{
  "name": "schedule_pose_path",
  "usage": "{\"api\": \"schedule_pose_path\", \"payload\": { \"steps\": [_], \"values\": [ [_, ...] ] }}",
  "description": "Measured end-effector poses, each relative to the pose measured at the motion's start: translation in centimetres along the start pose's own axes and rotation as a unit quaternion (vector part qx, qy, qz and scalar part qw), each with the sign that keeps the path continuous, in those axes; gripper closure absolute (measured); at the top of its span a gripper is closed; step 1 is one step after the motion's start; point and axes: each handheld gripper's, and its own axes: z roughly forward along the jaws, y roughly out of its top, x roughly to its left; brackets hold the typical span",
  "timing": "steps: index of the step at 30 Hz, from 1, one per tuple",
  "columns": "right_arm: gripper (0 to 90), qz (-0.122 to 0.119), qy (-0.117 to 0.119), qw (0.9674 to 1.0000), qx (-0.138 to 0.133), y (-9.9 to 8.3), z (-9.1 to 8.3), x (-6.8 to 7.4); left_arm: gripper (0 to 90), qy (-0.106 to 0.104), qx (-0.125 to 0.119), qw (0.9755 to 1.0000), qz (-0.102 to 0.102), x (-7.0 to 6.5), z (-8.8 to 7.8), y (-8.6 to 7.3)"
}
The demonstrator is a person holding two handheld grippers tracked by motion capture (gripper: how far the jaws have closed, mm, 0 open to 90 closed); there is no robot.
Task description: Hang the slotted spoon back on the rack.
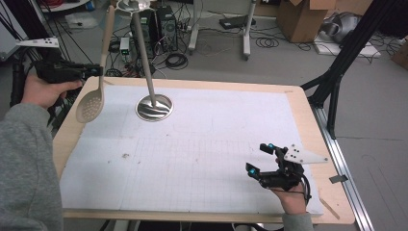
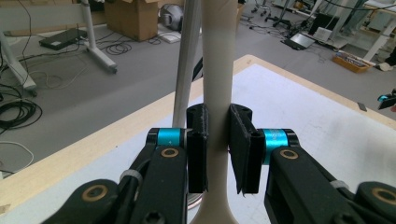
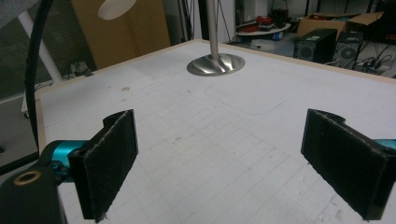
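White gridded paper covers the wooden table (image 1: 298, 103), and cables, computer towers and cardboard boxes lie on the grey floor beyond its far edge.

At the far left corner the left gripper (image 2: 216, 149) has its pads clamped on the handle of a beige slotted spoon (image 1: 91, 103) — in the left gripper view the handle runs straight up between the two black pads, pinched on both sides. The spoon hangs steeply, its perforated bowl lowest, over the left edge of the table, and its handle rises up and away toward the top of a metal stand (image 1: 154, 107). That stand has a round shiny base on the paper near the far left corner and a thin pole leaning up behind the spoon's handle; the two run close together in the left gripper view. The left hand (image 1: 41, 89) holds its gripper level, off the table's left edge, pointing in toward the stand.

Near the front right corner the right gripper (image 1: 261, 159) rests low over the paper with its jaws wide apart and nothing between them — bare grid shows between the pads. The right hand (image 1: 291, 195) comes in from the front edge.
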Motion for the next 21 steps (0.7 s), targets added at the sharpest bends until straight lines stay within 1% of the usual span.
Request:
{"api": "schedule_pose_path", "payload": {
  "steps": [8,12,15,19,21],
  "values": [
    [9.8,-0.001,0.000,1.0000,0.001,0.0,0.0,0.0,77.4,0.003,0.006,1.0000,-0.002,-0.2,1.1,-0.1],
    [9.8,0.000,-0.001,1.0000,-0.001,0.1,-0.1,0.0,77.4,0.010,0.009,0.9999,0.001,-0.4,1.7,-0.1],
    [9.8,0.000,-0.001,1.0000,-0.001,0.1,-0.1,0.0,77.4,0.015,0.010,0.9998,-0.001,-0.5,2.2,-0.2],
    [9.8,-0.002,0.000,1.0000,-0.001,0.1,-0.1,0.1,77.4,0.026,0.024,0.9994,0.001,-0.6,2.8,-0.3],
    [9.8,-0.001,0.001,1.0000,0.000,0.1,-0.1,0.1,77.4,0.027,0.020,0.9994,-0.003,-0.7,3.1,-0.3]
  ]
}}
